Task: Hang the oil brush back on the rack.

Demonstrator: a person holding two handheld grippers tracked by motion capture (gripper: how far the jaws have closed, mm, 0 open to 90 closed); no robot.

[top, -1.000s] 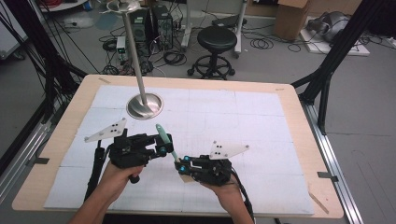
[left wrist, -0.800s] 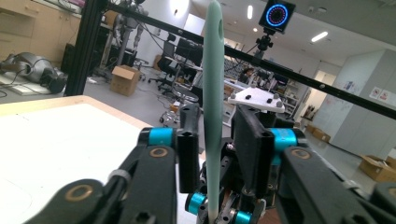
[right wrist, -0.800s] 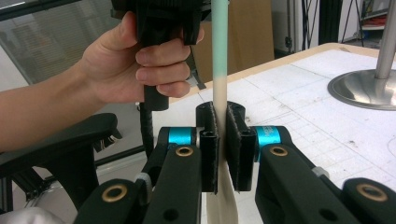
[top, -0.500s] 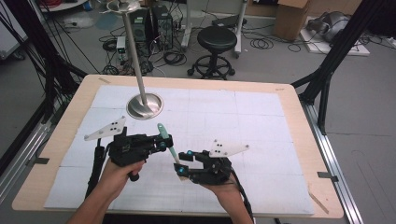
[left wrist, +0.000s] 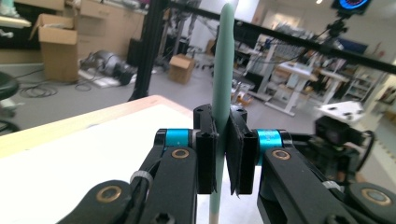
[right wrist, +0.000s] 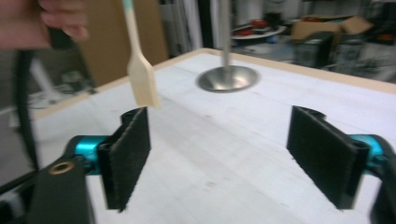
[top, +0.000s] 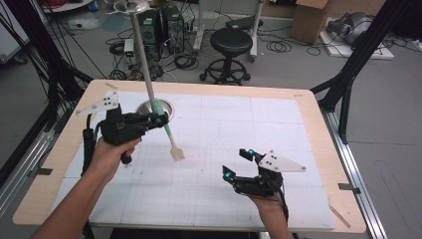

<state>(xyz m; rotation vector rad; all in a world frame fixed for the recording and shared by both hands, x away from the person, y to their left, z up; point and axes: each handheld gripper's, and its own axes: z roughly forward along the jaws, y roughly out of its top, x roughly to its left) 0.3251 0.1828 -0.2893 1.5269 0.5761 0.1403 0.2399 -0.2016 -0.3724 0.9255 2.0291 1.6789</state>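
While left gripper (top: 158, 120) clamps mint-green handle, spatula (top: 169, 137) hangs tilted above white mat (top: 224, 129), pale wooden blade lowest, off surface. Right gripper (top: 238, 164) near front edge, well apart, jaws just opened wide, nothing between. Metal stand base (top: 166, 106) just behind spatula. Mat's right half open.

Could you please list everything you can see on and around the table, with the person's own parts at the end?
spatula: one, green handle with wooden blade, held above the mat
metal stand: one, silver round base with upright pole, far left of the mat
mat: one, white, covering the table
table: one, light wood rim
stool: one, black, on the floor beyond the table
cardboard box: one, brown, far floor
left claw: one, black, shut on the spatula
right claw: one, black, open, jaws just opened, nothing between them
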